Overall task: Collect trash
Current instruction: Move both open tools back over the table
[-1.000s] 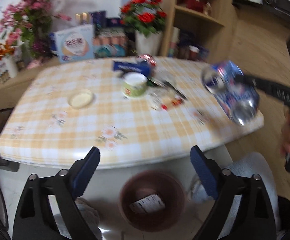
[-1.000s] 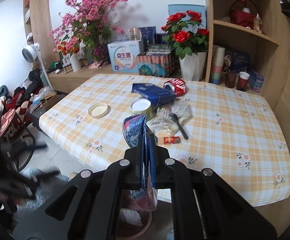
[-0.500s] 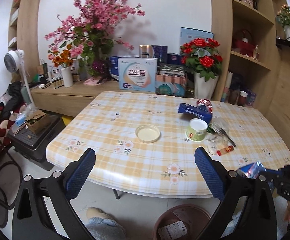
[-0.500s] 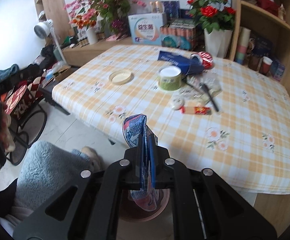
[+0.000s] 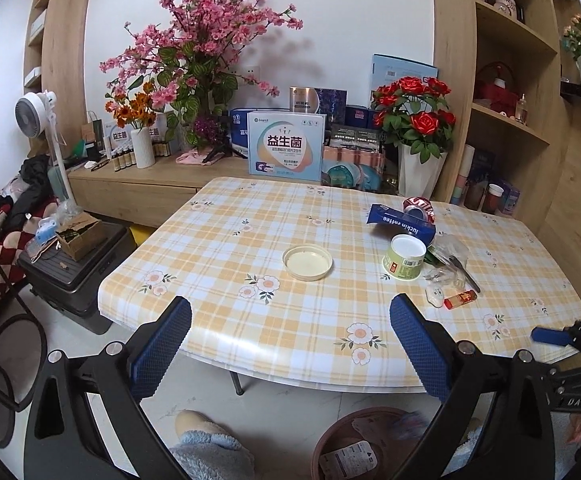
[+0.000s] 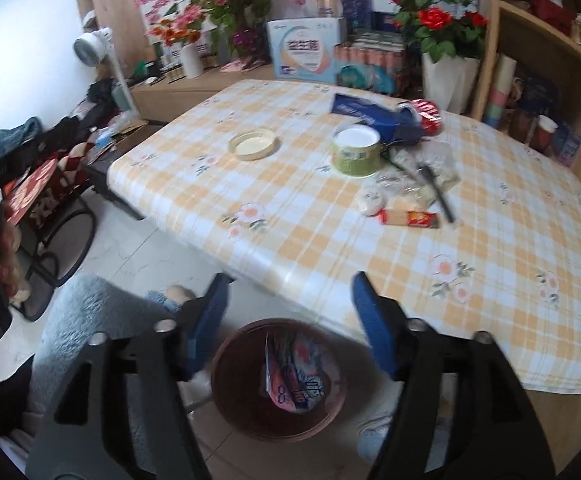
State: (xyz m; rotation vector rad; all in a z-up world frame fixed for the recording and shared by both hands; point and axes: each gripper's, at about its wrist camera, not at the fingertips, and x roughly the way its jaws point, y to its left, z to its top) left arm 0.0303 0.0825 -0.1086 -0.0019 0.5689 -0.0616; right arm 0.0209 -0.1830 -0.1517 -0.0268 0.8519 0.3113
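Right gripper (image 6: 286, 320) fingers spread above bin (image 6: 226, 396) (wrapper (image 6: 294, 376) inside), left gripper (image 5: 290, 340) fingers apart, at table edge (image 5: 290, 376).

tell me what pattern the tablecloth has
The tablecloth is an orange, yellow and white plaid with small flower prints scattered over it; the left wrist view shows it best.

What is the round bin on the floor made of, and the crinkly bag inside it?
The bin looks like plastic, a dull reddish brown with a smooth thin rim, though it is blurred. The bag looks like thin printed foil or plastic film: it is creased, glossy and brightly coloured. It lies below the open right gripper.
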